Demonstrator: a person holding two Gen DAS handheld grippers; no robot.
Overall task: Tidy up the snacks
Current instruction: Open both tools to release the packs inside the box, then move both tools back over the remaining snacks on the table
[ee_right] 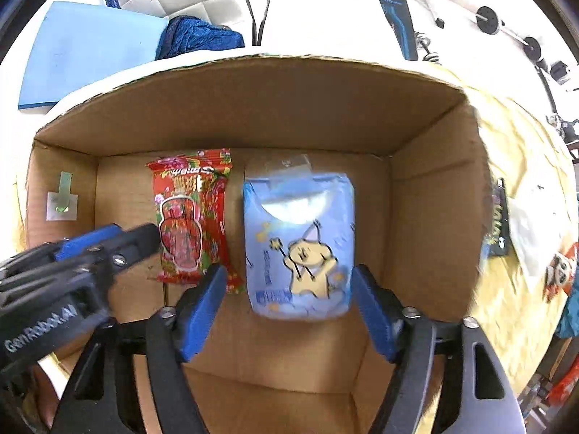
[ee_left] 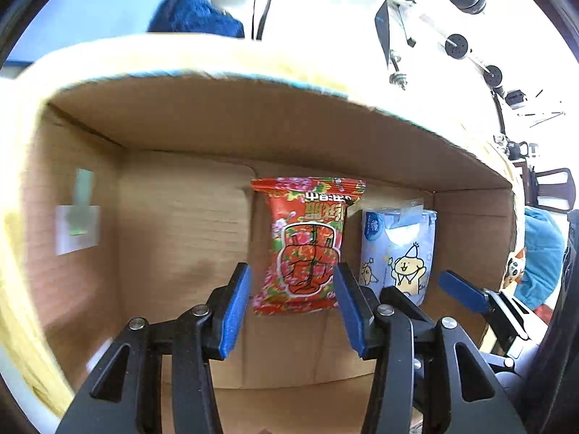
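Observation:
A red flowered snack packet [ee_left: 307,246] lies on the floor of an open cardboard box [ee_left: 181,231]. Beside it, to the right, lies a pale blue pack with a cartoon animal [ee_left: 401,249]. My left gripper [ee_left: 293,307] hovers open over the near end of the red packet, its blue pads either side and apart from it. In the right wrist view my right gripper [ee_right: 289,311] stands open around the near end of the blue pack [ee_right: 300,242], pads not pressing it. The red packet [ee_right: 191,213] sits left of it, with the left gripper [ee_right: 108,242] reaching in beside it.
The box wall [ee_right: 434,217] rises on the right and a white sticker [ee_right: 61,206] marks the left wall. Outside lie a yellow cloth [ee_right: 517,166] with more snack packets [ee_right: 559,271], a blue foam pad [ee_right: 87,50] and dumbbells [ee_right: 488,21] beyond.

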